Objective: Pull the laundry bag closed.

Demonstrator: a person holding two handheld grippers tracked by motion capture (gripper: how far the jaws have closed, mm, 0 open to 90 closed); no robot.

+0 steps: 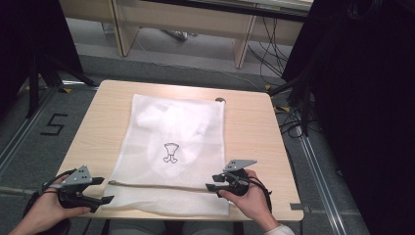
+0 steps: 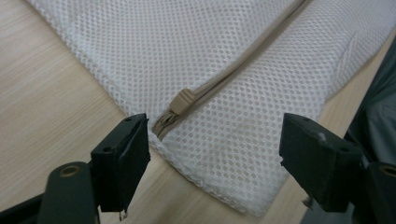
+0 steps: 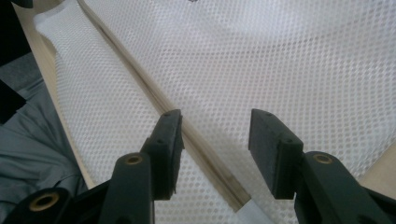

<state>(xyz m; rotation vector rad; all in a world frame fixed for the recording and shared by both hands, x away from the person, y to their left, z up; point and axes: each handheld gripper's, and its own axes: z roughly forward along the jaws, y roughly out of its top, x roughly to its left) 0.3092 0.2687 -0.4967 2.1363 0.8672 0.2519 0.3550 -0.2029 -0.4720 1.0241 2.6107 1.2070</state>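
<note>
A white mesh bag [image 1: 171, 147] lies flat on the wooden table [image 1: 249, 127], with a pale garment bearing a small black drawing [image 1: 171, 152] inside it. A beige zipper [image 1: 161, 186] runs along the bag's near edge. My left gripper [image 1: 103, 189] is open at the zipper's left end. In the left gripper view its jaws [image 2: 215, 135] straddle the bag's corner, just short of the beige slider [image 2: 183, 100]. My right gripper [image 1: 211, 181] is open at the zipper's right end. Between its jaws [image 3: 215, 126] the zipper strip [image 3: 196, 140] runs close to the left one.
The table's near edge lies just under both hands. Grey trousers [image 3: 32, 140] show below that edge. A small dark object [image 1: 220, 100] sits at the bag's far right corner. Black stands and cables [image 1: 293, 117] flank the table, and wooden desk legs [image 1: 242, 44] stand behind.
</note>
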